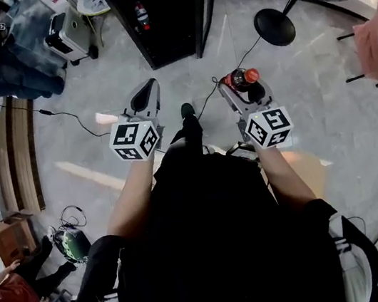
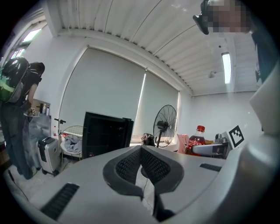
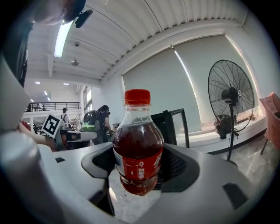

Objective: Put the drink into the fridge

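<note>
The drink is a cola bottle (image 1: 240, 79) with a red cap and red label, held upright in the air. My right gripper (image 1: 236, 87) is shut on the bottle (image 3: 138, 151) around its lower half. The left gripper (image 1: 148, 90) hangs beside it with nothing in it, its pads pressed together (image 2: 141, 151). The black fridge (image 1: 159, 16) stands on the floor ahead of both grippers with its door (image 1: 204, 5) swung open and a small bottle (image 1: 142, 14) on a shelf inside. In the left gripper view the fridge (image 2: 107, 133) is dark, and the cola bottle (image 2: 197, 140) shows at the right.
A standing fan has its round base (image 1: 274, 27) on the floor right of the fridge, and its head (image 3: 230, 98) shows at the right. A black cable (image 1: 71, 117) runs across the grey floor. A grey suitcase (image 1: 71, 34) and a person (image 1: 15, 50) are at the far left; a pink cloth (image 1: 375, 41) is at the right.
</note>
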The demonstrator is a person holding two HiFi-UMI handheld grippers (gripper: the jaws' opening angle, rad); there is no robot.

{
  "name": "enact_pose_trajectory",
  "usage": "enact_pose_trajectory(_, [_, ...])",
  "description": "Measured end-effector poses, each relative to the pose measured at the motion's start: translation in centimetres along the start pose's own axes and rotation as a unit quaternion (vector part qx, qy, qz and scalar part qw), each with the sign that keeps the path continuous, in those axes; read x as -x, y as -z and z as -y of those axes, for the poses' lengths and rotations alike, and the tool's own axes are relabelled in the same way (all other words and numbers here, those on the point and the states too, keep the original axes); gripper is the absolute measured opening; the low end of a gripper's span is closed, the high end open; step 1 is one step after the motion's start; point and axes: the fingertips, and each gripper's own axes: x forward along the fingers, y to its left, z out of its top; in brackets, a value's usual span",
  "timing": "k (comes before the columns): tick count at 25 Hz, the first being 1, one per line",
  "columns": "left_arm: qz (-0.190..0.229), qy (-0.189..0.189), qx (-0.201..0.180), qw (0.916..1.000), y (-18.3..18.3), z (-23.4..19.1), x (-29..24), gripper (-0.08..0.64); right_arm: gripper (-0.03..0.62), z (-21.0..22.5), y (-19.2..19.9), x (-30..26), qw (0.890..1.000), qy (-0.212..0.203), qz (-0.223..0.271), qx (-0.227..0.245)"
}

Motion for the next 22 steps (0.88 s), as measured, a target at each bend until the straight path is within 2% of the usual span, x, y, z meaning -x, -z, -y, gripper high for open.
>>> enact_pose_trajectory(4, [-0.003, -0.010, 0.021, 0.9997, 0.8, -1.9, -1.7, 0.015, 0.304, 0.7, -0.4, -2.5, 1.000, -0.008, -0.007, 0.005])
enact_pose_trajectory(8, [-0.016, -0.010, 0.035, 0.9992, 1.7, -3.8, -4.9, 0.015, 0.304, 2.3, -1.4, -5.9, 0.999, -0.014, -0.018, 0.035])
enact_pose_trajectory(13, [-0.018, -0.012, 0.050, 0.9985, 1.9, -7.3, -9.7, 0.015, 0.302, 4.4, -1.7, -11.7, 0.999, -0.027, -0.033, 0.021])
enact_pose_trajectory(19, [-0.017, -0.002, 0.041, 0.9990, 0.4, -11.4, -16.2, 0.015, 0.302, 6.8, -3.9, -19.2, 0.998, -0.030, -0.040, 0.031])
enact_pose_trajectory(22, [-0.018, 0.001, 0.023, 0.9996, -0.3, -12.9, -20.0, 0.015, 0.302, 8.8, -5.1, -22.4, 0.998, -0.025, -0.042, 0.034])
